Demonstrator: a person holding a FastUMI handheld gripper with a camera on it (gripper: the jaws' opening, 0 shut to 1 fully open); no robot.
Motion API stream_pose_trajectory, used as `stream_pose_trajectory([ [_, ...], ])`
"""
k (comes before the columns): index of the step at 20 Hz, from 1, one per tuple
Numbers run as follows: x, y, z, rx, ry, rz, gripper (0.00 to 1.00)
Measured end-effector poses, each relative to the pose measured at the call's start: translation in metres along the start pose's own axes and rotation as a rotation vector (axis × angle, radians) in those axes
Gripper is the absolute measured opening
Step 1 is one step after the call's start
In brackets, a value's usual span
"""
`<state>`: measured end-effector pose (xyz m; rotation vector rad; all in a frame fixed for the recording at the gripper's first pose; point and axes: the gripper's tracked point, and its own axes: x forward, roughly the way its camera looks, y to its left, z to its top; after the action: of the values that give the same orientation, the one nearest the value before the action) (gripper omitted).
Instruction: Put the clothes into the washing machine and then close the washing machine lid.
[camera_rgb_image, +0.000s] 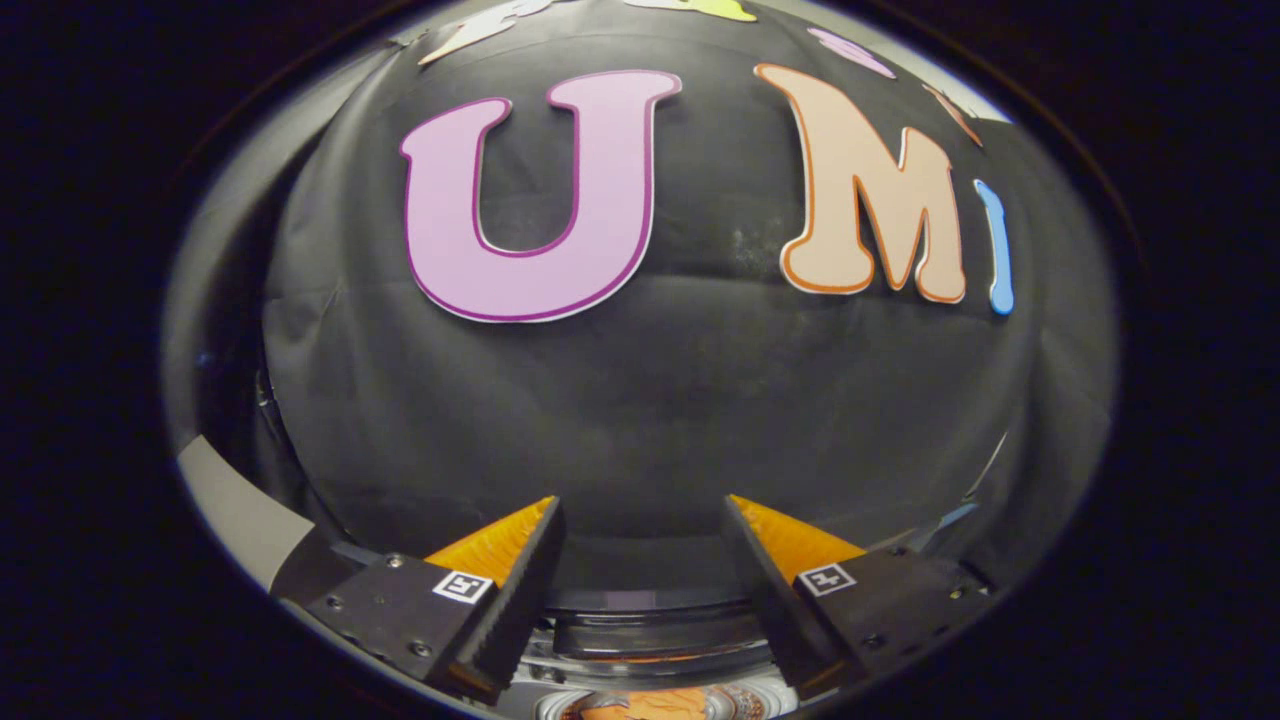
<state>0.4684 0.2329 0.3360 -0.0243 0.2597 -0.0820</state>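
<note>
Gripper (640, 520): fingers spread, holding nothing, aimed at the booth wall (650, 400) | Washing machine (650, 640): dark rim low between the fingers; something orange, perhaps clothes (650, 706), beneath | Risk: descending with so little in sight could strike the rim.

Dark booth, dark machine, one warm patch

Black cloth wall (640, 400); glossy black washing machine lid (650, 625) with pale grey rim; orange clothes (650, 705) below; grey surface strip (235, 510) at left.
</note>
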Motion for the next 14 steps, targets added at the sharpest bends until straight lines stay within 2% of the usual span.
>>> stream_pose_trajectory([
  [5,-0.004,0.000,0.000,0.000,0.019,0.009,0.96],
  [14,-0.047,0.001,-0.017,-0.007,0.034,0.062,0.96],
])
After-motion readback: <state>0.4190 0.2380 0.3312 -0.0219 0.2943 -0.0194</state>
